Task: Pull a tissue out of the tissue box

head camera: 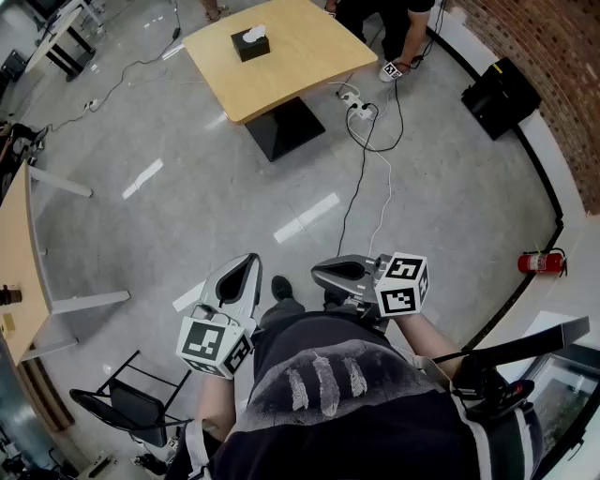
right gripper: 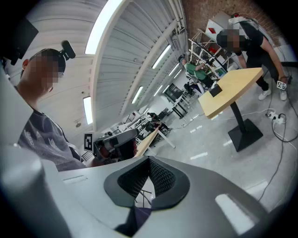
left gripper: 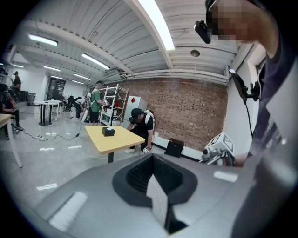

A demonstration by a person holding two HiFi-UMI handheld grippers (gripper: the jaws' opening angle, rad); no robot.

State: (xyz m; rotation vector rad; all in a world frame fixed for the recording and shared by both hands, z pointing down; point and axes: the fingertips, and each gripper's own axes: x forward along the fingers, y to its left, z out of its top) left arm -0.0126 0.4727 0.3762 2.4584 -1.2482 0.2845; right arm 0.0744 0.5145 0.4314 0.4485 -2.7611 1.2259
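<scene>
A black tissue box (head camera: 250,42) with a white tissue poking out stands on the yellow table (head camera: 291,66), far across the floor. The left gripper view shows the same box (left gripper: 108,131) small in the distance, and so does the right gripper view (right gripper: 215,91). I hold both grippers close to my body, well short of the table. My left gripper (head camera: 247,263) has its jaws together with nothing between them. My right gripper (head camera: 320,274) is likewise shut and empty, and it turns sideways toward the left one.
A person (head camera: 384,23) crouches at the table's far side. Cables and a power strip (head camera: 359,105) trail over the floor near the table's black base (head camera: 281,127). A black case (head camera: 499,97) and a fire extinguisher (head camera: 542,262) stand by the brick wall. A chair (head camera: 122,408) is at lower left.
</scene>
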